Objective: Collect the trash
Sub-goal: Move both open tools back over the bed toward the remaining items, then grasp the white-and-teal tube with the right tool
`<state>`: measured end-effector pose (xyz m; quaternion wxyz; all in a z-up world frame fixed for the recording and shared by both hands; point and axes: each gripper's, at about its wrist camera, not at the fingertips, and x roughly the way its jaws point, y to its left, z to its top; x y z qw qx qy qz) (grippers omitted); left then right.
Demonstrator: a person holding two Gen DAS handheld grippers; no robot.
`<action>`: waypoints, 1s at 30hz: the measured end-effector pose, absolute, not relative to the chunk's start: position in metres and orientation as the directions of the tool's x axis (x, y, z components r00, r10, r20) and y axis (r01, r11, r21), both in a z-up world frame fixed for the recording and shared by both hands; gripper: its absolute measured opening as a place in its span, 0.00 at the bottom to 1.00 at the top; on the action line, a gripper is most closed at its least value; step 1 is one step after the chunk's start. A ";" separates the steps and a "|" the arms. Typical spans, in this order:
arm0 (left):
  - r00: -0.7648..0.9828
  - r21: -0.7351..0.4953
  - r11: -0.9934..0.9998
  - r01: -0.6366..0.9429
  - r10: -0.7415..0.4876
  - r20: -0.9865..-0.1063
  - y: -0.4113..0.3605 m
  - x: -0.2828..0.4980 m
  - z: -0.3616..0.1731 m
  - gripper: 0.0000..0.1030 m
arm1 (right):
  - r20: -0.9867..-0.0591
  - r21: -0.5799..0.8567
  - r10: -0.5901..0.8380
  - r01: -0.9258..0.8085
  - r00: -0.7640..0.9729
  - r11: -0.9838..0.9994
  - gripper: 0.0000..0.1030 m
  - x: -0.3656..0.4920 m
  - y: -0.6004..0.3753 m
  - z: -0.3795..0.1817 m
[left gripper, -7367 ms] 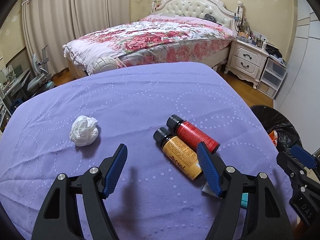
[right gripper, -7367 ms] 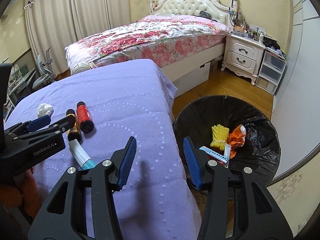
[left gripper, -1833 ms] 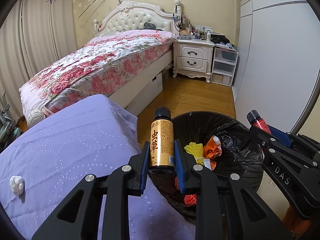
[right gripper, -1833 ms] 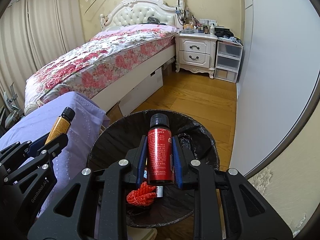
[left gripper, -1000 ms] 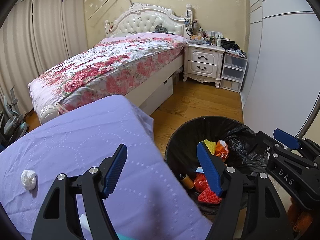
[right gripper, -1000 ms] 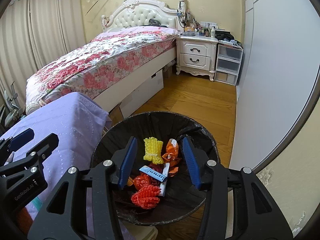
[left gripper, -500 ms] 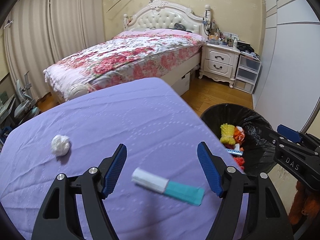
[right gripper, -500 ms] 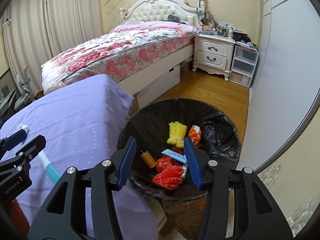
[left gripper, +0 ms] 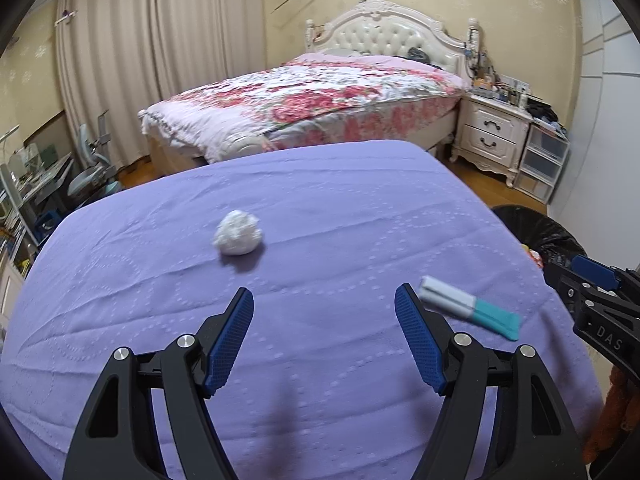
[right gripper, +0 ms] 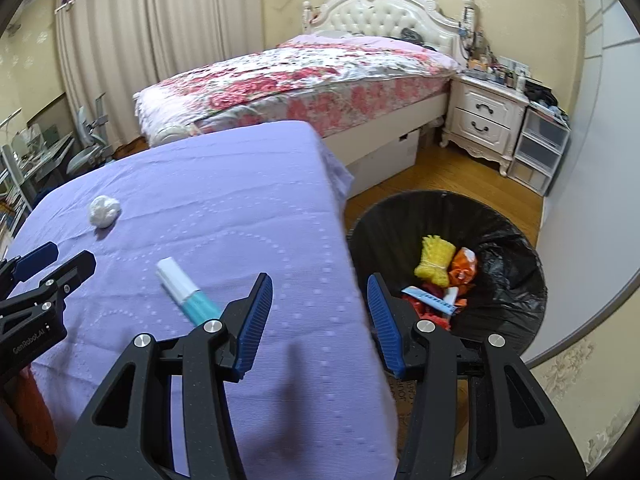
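Both grippers hang over the purple tabletop (left gripper: 360,208) with nothing in them; the left gripper (left gripper: 324,300) gapes wide, the right gripper (right gripper: 316,286) less so; a tissue wad (left gripper: 238,233) and a tube (left gripper: 468,307) lie on the cloth, well apart; the bin (right gripper: 516,272) beside the tabletop holds trash.

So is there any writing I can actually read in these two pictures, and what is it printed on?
"DAS": on the black body of the right gripper, seen at the right edge of the left wrist view; the word is cut off.
"GenRobot.AI": on the black body of the left gripper, seen at the left edge of the right wrist view.
Print on the cardboard box under the right gripper: too cut off to read.
Wrappers in the trash bin: too small.
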<state>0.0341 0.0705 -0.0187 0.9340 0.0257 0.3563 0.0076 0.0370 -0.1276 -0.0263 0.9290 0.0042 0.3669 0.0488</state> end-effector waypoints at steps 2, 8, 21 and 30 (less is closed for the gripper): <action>0.743 0.051 0.998 -0.024 0.052 -0.667 0.085 0.031 -0.020 0.69 | -0.685 0.036 0.110 -0.117 0.720 0.993 0.47 0.037 -0.115 -0.026; 0.733 0.036 0.995 -0.093 0.093 -0.674 0.116 0.025 -0.023 0.69 | -0.709 0.021 0.148 -0.189 0.689 0.982 0.48 0.036 -0.084 -0.032; 0.720 0.010 0.991 -0.136 0.105 -0.686 0.140 0.018 -0.030 0.69 | -0.765 -0.026 0.147 -0.259 0.627 0.966 0.51 0.049 -0.053 -0.049; 0.717 0.004 0.990 -0.139 0.104 -0.690 0.142 0.023 -0.032 0.69 | -0.774 -0.025 0.147 -0.262 0.615 0.965 0.19 0.062 -0.042 -0.050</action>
